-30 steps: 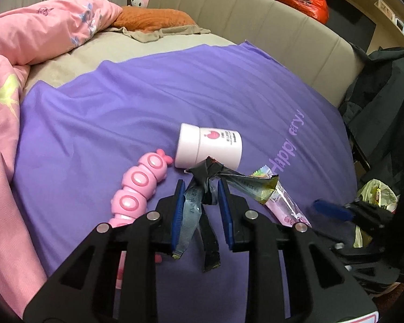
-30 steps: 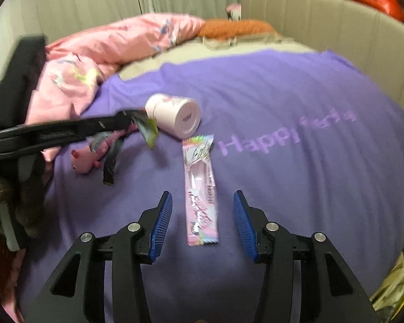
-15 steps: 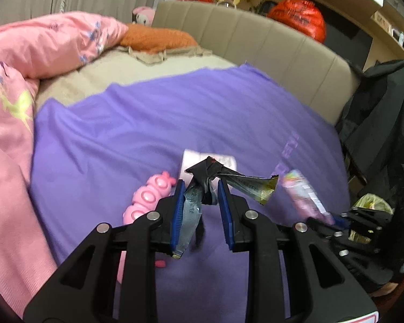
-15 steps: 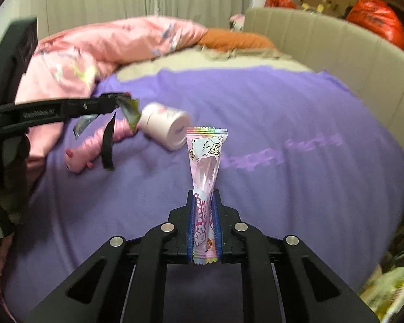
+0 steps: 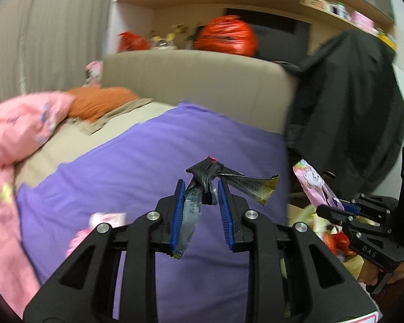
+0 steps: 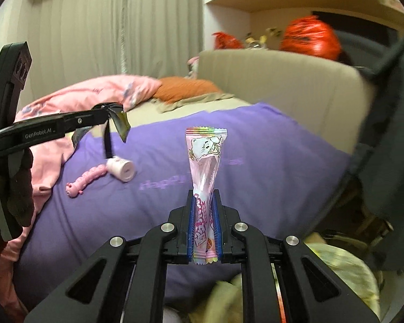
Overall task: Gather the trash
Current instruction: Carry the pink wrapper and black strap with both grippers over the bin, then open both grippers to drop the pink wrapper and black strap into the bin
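My left gripper (image 5: 200,185) is shut on a bundle of dark crumpled wrappers (image 5: 206,173), with a black-and-gold sachet (image 5: 251,185) sticking out to the right, held above the purple bedspread (image 5: 137,161). It also shows at the left of the right wrist view (image 6: 113,109). My right gripper (image 6: 204,196) is shut on a pink candy wrapper (image 6: 205,156) that stands upright between the pads. That wrapper also shows in the left wrist view (image 5: 313,185), to the right beside the bed, above a bag of trash (image 5: 334,238).
A white-pink jar (image 6: 121,169) and a pink caterpillar toy (image 6: 84,180) lie on the bedspread. A pink duvet (image 6: 89,94) and orange pillow (image 6: 185,88) lie at the back. A beige headboard (image 5: 196,86) and a black jacket (image 5: 347,107) stand right. A yellowish trash bag (image 6: 342,266) sits below my right gripper.
My right gripper closed on the pink candy wrapper and lifted it off the bed. Both grippers have risen and swung right toward the bed's edge, with the trash still held.
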